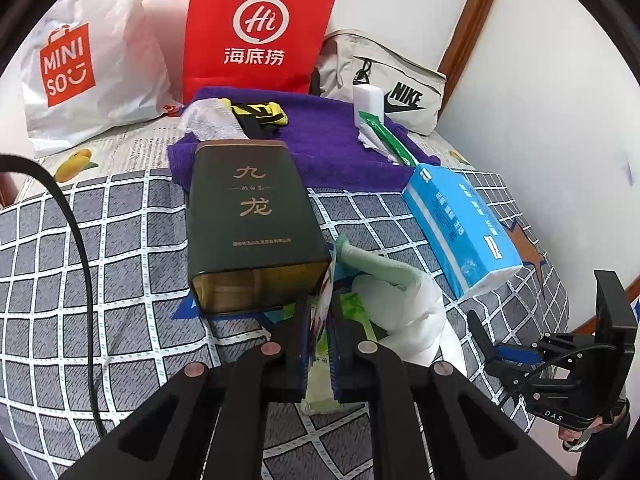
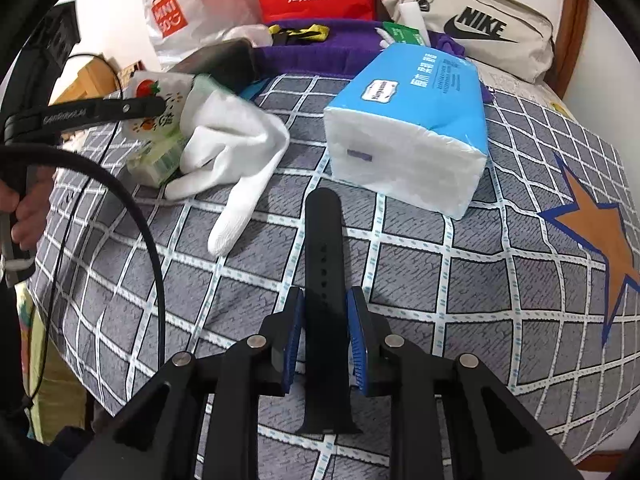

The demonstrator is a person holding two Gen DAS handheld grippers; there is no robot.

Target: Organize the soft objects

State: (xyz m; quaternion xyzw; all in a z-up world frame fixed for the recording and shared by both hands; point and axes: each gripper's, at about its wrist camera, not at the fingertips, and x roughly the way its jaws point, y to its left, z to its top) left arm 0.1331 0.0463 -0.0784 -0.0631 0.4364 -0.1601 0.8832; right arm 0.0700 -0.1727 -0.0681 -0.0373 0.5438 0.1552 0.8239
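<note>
The work surface is a bed (image 2: 500, 280) covered with a grey checked sheet. At the far left of the left wrist view a white MINISO bag (image 1: 80, 72) leans against the wall, with a red Hi bag (image 1: 256, 28) beside it. In front of these lies a purple towel (image 1: 320, 140) carrying a yellow-and-black item (image 1: 260, 114). A dark green tin (image 1: 252, 224) lies on its side, its far end on the towel and its open end toward the camera. The left tongs (image 1: 320, 320) are closed on a wet-wipe pack (image 1: 320, 376) printed with fruit, just in front of the tin's mouth. A white glove (image 1: 404, 312) lies touching the right side of the pack, partly over a pale green cloth (image 1: 360, 256). Further right, a blue tissue pack (image 1: 460, 232) rests tilted, its far end at the towel edge. A beige Nike pouch (image 1: 400, 84) stands against the back wall. In the right wrist view, the right tongs (image 2: 326, 340) grip a black watch strap (image 2: 324, 264) at its mid-length; the strap points away from the camera toward the tissue pack, near the glove's fingertips. An orange star (image 2: 592, 232) is printed on the sheet at the right.
</note>
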